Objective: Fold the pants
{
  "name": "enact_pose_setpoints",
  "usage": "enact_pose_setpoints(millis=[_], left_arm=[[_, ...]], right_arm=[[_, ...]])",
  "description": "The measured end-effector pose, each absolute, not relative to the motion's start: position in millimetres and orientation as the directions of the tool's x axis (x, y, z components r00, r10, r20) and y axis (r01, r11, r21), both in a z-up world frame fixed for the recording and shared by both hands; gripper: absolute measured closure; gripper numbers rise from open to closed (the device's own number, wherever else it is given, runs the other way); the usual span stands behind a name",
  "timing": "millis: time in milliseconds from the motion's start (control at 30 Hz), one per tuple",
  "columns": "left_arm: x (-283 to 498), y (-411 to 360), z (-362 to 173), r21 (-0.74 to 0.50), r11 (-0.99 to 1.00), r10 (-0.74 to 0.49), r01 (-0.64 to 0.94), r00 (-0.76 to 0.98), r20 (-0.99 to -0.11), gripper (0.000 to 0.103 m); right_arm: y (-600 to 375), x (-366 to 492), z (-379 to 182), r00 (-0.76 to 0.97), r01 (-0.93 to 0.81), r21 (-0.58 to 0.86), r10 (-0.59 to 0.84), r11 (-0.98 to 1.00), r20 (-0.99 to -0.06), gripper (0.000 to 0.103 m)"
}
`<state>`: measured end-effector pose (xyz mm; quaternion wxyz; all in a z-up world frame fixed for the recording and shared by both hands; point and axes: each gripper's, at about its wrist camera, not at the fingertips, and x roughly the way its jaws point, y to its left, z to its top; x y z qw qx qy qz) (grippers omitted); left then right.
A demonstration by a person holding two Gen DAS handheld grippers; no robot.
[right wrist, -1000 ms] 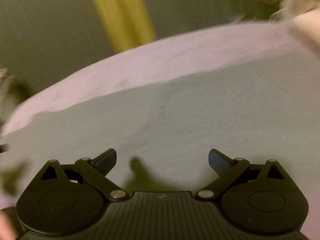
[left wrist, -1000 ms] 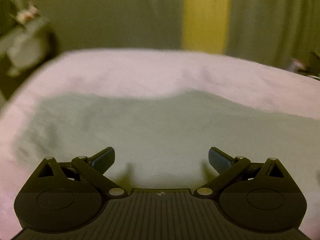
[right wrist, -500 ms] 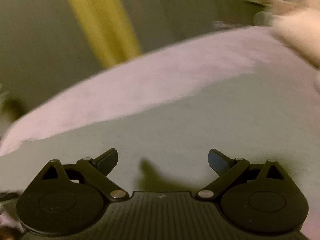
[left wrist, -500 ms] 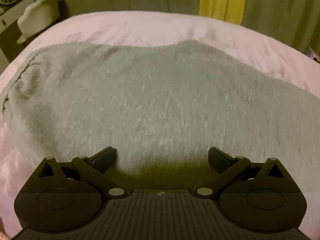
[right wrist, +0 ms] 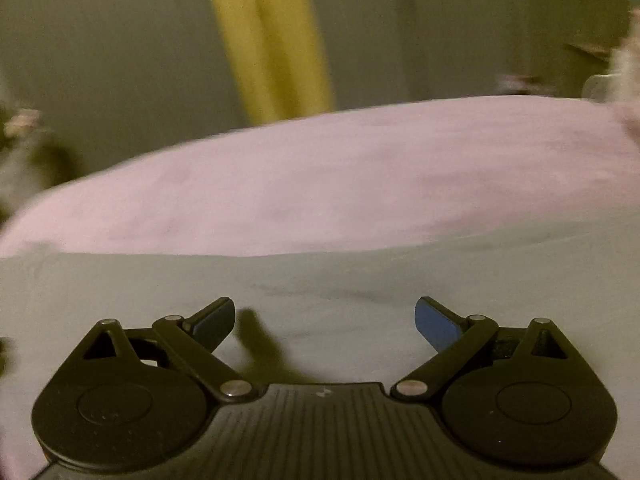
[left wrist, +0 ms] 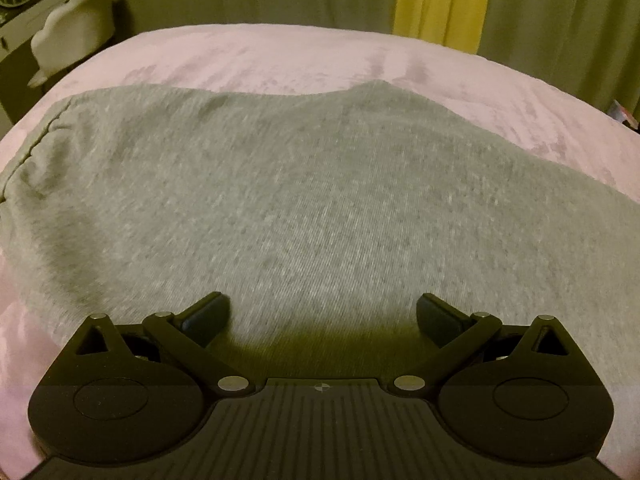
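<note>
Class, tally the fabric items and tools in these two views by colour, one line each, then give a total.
Grey pants: 1
Pink bedcover: 1
Yellow curtain strip: 1
Black grippers, left gripper and right gripper: 2
Total: 5

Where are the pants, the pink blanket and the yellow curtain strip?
pants (left wrist: 320, 200): left wrist view, middle of the grey fabric.
pink blanket (right wrist: 340, 184): right wrist view, bare stretch beyond the pants.
yellow curtain (left wrist: 442, 0): left wrist view, mid strip.

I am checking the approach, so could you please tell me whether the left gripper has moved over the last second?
Yes. The left gripper has tilted down toward the gray pants, judged against the yellow curtain.
</note>
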<state>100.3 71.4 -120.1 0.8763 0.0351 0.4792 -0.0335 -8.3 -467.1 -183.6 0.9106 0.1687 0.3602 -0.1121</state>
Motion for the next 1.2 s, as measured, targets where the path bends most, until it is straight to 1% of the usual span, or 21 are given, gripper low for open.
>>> enact_pose_setpoints(millis=[67, 100, 133, 167, 200, 267, 300, 333, 400, 467, 500, 533, 567, 667, 733, 800, 900, 1000, 1100, 1133, 1200], left_arm=[[100.1, 71.4, -119.7, 0.029, 0.995, -0.025, 0.093, 0.539, -0.842, 0.000], [100.6, 71.7, -120.0, 0.028, 0.995, -0.026, 0.092, 0.538, -0.843, 0.000], [100.9, 71.9, -120.1, 0.027, 0.996, -0.027, 0.091, 0.537, -0.843, 0.000], [101.1, 71.7, -120.1, 0.027, 0.996, -0.026, 0.090, 0.537, -0.843, 0.000], [101.3, 71.2, -120.3, 0.029, 0.996, -0.024, 0.090, 0.537, -0.843, 0.000], [101.5, 70.5, -120.7, 0.032, 0.995, -0.021, 0.090, 0.538, -0.843, 0.000], [101.8, 70.7, -120.8, 0.031, 0.996, -0.022, 0.089, 0.538, -0.843, 0.000], [102.3, 71.1, -121.0, 0.028, 0.996, -0.024, 0.088, 0.537, -0.843, 0.000], [103.0, 72.2, -121.4, 0.022, 0.996, -0.028, 0.086, 0.537, -0.843, 0.000], [103.8, 72.7, -121.7, 0.020, 0.996, -0.029, 0.085, 0.535, -0.844, 0.000], [103.8, 72.7, -121.5, 0.020, 0.996, -0.029, 0.086, 0.534, -0.845, 0.000], [103.7, 72.7, -121.4, 0.021, 0.996, -0.028, 0.087, 0.534, -0.845, 0.000], [103.4, 72.6, -121.1, 0.022, 0.996, -0.027, 0.086, 0.534, -0.845, 0.000], [102.2, 72.6, -120.6, 0.024, 0.996, -0.023, 0.082, 0.534, -0.845, 0.000], [102.1, 72.5, -120.5, 0.024, 0.996, -0.022, 0.080, 0.533, -0.846, 0.000], [102.9, 72.1, -121.1, 0.027, 0.996, -0.020, 0.080, 0.532, -0.846, 0.000], [104.0, 72.6, -121.1, 0.026, 0.996, -0.021, 0.080, 0.531, -0.847, 0.000], [103.5, 73.5, -120.7, 0.021, 0.997, -0.021, 0.074, 0.532, -0.846, 0.000], [101.6, 72.7, -120.0, 0.029, 0.997, -0.010, 0.066, 0.535, -0.845, 0.000], [100.8, 72.5, -119.6, 0.032, 0.998, -0.006, 0.061, 0.535, -0.845, 0.000], [100.0, 72.5, -119.3, 0.034, 0.998, 0.000, 0.054, 0.534, -0.845, 0.000]], right_arm=[[-499.2, -20.4, -181.3, 0.721, 0.368, 0.210, -0.134, 0.906, -0.680, 0.006], [-507.8, -22.5, -176.9, 0.690, 0.437, 0.147, -0.226, 0.887, -0.688, 0.005], [-516.9, -22.9, -171.9, 0.614, 0.546, 0.044, -0.364, 0.837, -0.700, 0.005], [-527.7, -26.2, -166.3, 0.533, 0.648, -0.019, -0.471, 0.761, -0.702, 0.005], [-537.7, -36.5, -160.1, 0.503, 0.716, 0.005, -0.510, 0.698, -0.698, 0.005], [-549.3, -73.8, -150.2, 0.609, 0.726, 0.244, -0.436, 0.643, -0.662, 0.005], [-548.7, -90.6, -148.4, 0.658, 0.700, 0.341, -0.381, 0.628, -0.650, 0.005], [-545.0, -106.9, -147.6, 0.692, 0.668, 0.404, -0.322, 0.625, -0.646, 0.005], [-529.1, -129.2, -153.1, 0.735, 0.604, 0.468, -0.222, 0.645, -0.641, 0.005], [-513.8, -134.7, -170.6, 0.733, 0.555, 0.494, -0.112, 0.670, -0.671, 0.005], [-510.7, -138.9, -175.7, 0.716, 0.565, 0.461, -0.129, 0.685, -0.686, 0.005], [-509.1, -143.4, -175.6, 0.714, 0.574, 0.425, -0.174, 0.700, -0.678, 0.005], [-511.3, -151.3, -173.1, 0.718, 0.591, 0.422, -0.210, 0.688, -0.664, 0.005], [-531.0, -182.2, -163.0, 0.699, 0.687, 0.475, -0.322, 0.550, -0.638, 0.005], [-547.5, -216.6, -157.5, 0.701, 0.708, 0.537, -0.362, 0.459, -0.614, 0.005], [-543.6, -248.3, -161.5, 0.707, 0.707, 0.587, -0.370, 0.394, -0.603, 0.005], [-531.4, -274.9, -174.6, 0.730, 0.684, 0.646, -0.326, 0.339, -0.601, 0.005], [-525.4, -281.7, -194.7, 0.743, 0.669, 0.675, -0.262, 0.310, -0.616, 0.005], [-522.5, -281.9, -199.9, 0.764, 0.645, 0.698, -0.279, 0.312, -0.581, 0.005], [-523.8, -278.2, -200.0, 0.773, 0.634, 0.702, -0.277, 0.324, -0.570, 0.007], [-518.6, -269.1, -202.4, 0.781, 0.624, 0.695, -0.251, 0.357, -0.572, 0.037]])
